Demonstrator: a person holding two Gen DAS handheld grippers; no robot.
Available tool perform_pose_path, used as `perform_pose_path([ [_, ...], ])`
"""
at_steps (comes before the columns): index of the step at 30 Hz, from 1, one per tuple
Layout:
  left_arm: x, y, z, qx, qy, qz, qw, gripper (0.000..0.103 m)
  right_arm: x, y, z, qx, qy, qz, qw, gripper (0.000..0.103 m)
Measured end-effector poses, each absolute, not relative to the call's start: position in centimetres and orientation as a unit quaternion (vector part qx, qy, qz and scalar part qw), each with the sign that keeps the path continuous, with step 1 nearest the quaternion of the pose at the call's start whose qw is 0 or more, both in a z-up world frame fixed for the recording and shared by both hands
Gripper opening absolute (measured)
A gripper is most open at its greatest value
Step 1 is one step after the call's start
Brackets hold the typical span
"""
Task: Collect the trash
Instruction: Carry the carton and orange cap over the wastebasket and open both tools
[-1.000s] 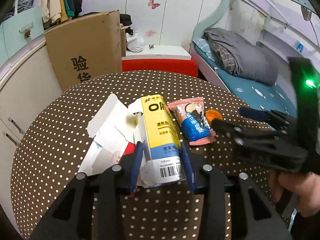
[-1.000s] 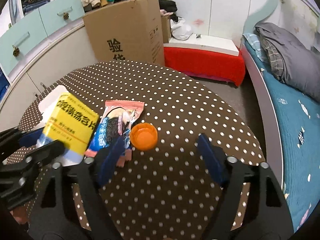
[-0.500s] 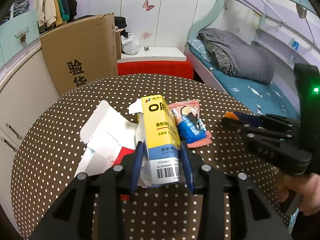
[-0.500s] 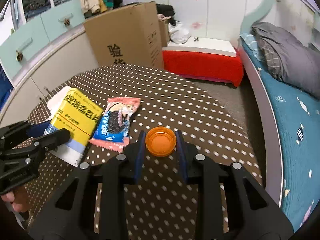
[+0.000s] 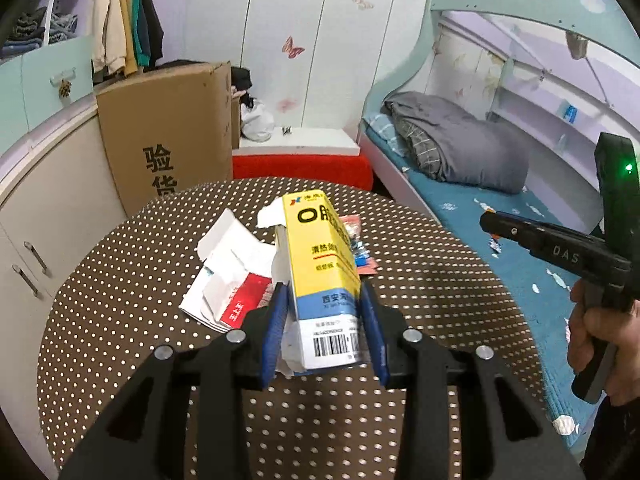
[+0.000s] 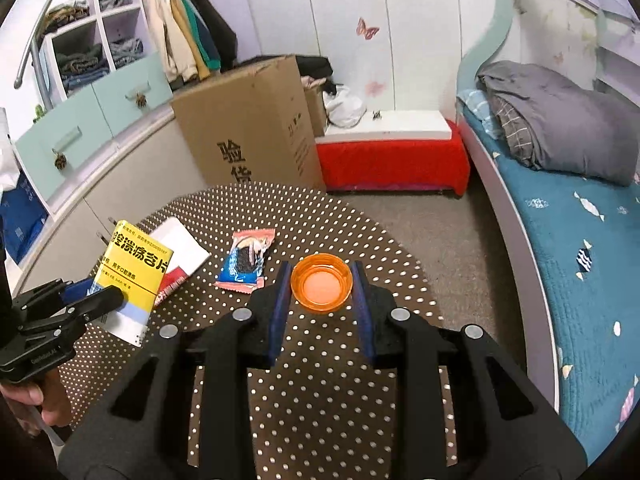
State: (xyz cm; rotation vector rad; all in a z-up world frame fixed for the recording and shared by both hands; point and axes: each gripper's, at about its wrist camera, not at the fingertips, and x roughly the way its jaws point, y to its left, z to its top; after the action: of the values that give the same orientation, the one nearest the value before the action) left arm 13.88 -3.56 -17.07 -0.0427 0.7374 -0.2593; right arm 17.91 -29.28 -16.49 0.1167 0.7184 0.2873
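Above table [image 6: 320, 420], grippers seemingly grip yellow box [image 5: 324, 272], orange cap [image 6: 321, 282].

1. The counter [image 6: 320, 216] is dark brown with a regular pattern of white dots.
2. The box [image 5: 324, 264] is yellow on top with black lettering, then a blue band, then white with a black barcode.
3. The cap [image 6: 321, 282] is translucent orange.
4. The snack wrapper [image 6: 246, 262] is pink and blue.
5. The flattened carton [image 5: 228, 280] is white with a red panel.
6. The fingers [image 6: 278, 312] are black with blue pads.
7. The bed [image 6: 560, 240] has a teal sheet with small white shapes.
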Motion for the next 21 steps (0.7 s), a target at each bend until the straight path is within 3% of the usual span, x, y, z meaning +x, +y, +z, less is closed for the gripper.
perform_pose_path([
  [13,13.4,-11.2,-13.0,0.006,0.318,-0.191,0.929,0.036,14.5,-38.1,-13.6,0.097,0.308,0.074,0.944,0.029],
  [21,14.5,-17.3,-11.8,0.028,0.309,-0.238,0.920,0.036,13.9,-46.1,-16.6,0.149,0.328,0.010,0.933,0.029],
])
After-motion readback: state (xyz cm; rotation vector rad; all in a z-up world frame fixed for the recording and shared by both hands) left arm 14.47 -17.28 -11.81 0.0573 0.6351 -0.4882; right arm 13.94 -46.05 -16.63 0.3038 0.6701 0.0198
